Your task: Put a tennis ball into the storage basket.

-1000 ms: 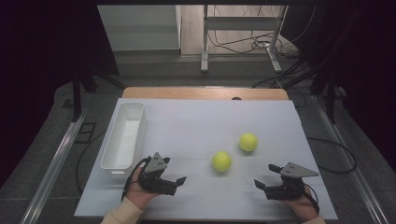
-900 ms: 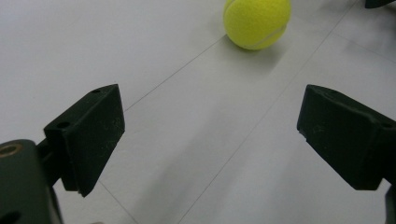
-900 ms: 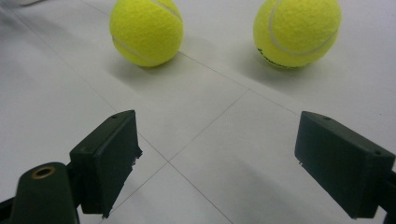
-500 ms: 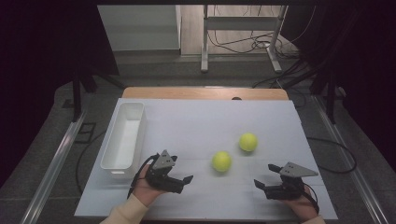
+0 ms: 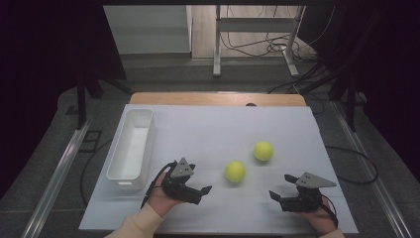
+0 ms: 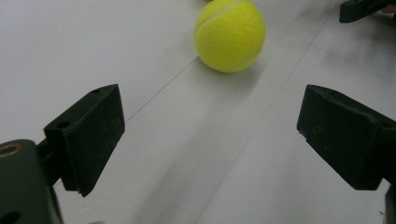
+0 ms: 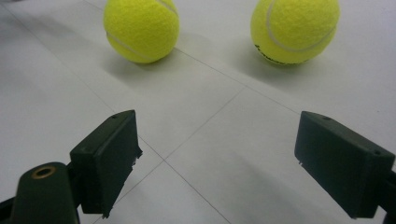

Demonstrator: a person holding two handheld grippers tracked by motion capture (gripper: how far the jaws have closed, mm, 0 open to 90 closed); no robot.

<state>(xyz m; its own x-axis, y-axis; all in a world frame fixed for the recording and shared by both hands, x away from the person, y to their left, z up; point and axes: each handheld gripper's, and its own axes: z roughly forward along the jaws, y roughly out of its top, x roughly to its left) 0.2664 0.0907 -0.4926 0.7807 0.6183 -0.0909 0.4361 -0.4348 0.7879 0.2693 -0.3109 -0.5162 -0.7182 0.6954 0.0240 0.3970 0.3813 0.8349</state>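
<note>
Two yellow tennis balls lie on the white table: a nearer one and a farther one to its right. My left gripper is open just left of the nearer ball, its jaws pointing at it. In the left gripper view that ball lies ahead of the wide-open left gripper, with nothing between the jaws. My right gripper is open near the front right. In the right gripper view the nearer ball and the farther ball sit beyond the empty right gripper.
A long white bin stands empty along the table's left side. The table's front edge runs just below both hands. A jaw of the right gripper shows at the top right of the left gripper view.
My left gripper has moved to the right, closer to the nearer ball. The right gripper and both balls have stayed put.
</note>
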